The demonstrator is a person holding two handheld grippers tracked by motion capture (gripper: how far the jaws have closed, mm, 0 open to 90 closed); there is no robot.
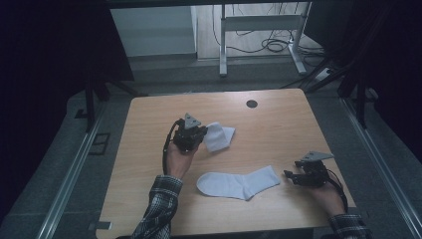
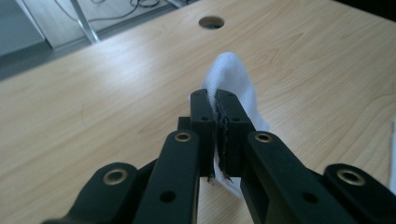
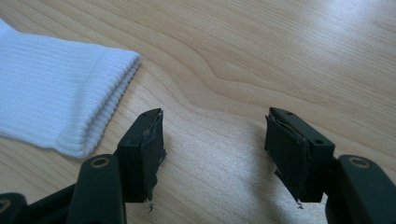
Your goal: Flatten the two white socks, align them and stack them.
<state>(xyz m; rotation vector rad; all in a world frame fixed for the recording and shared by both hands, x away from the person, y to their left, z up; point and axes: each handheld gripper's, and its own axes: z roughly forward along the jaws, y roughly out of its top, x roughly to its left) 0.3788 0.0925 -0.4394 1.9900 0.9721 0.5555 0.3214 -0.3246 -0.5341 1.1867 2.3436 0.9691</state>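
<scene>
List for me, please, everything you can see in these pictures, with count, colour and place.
held sock: one, white, pinched in the left tongs, left of the table's middle, hanging toward the tabletop.
flat sock: one, white, lying flat near the front edge, its cuff end toward the right tongs.
table: one, light wood, in the middle of the high view.
cable hole: one, dark, round, near the table's far edge.
desk frame: one, white metal, on the floor beyond the table, with dark cables by it.
left tongs: one pair, black, shut on the held sock.
right tongs: one pair, black, open, low at the table's front right, just beside the flat sock's cuff.
sleeves: two, plaid, at the bottom edge.
</scene>
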